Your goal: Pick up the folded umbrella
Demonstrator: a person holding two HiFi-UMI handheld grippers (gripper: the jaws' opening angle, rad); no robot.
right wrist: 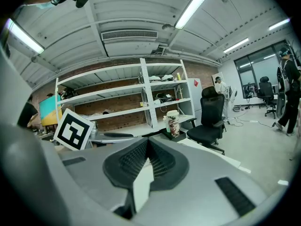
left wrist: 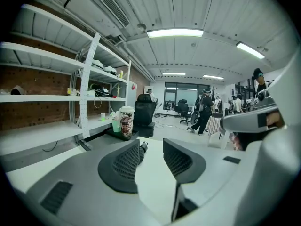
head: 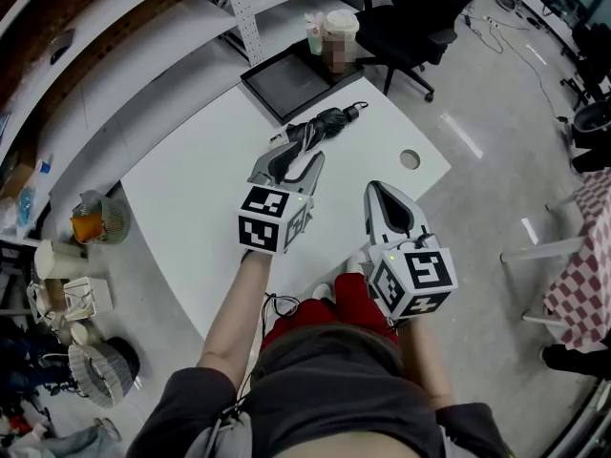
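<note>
1. Dark grey clothing (head: 325, 389) on the person fills the bottom of the head view, and both bare forearms reach forward from it over the white tabletop (head: 191, 189).
2. On the left forearm sits the left gripper (head: 301, 151), grey with a black-and-white marker cube. Its jaws stand apart and press on nothing.
3. Between those jaws, the left gripper view (left wrist: 151, 145) shows only bare tabletop.
4. At the table's far side lies the folded black umbrella (head: 320, 125), slanted, with its strapped handle end pointing to the far edge.
5. Its near end is just ahead of the left gripper's tips. In the left gripper view, the umbrella (left wrist: 143, 147) peeks out past the left-hand jaw.
6. Off to the right, well apart from the umbrella, the right gripper (head: 374, 187) is clenched with nothing held. Its black ribbed pads (right wrist: 136, 157) meet in a closed line.
7. Just behind the umbrella is a flat black tray (head: 286, 79), and past that a lidded patterned cup (head: 339, 38).
8. Near the table's right corner is a small round hole (head: 410, 158).
9. Beyond the table, a black office chair (head: 420, 12) stands on the grey floor.
</note>
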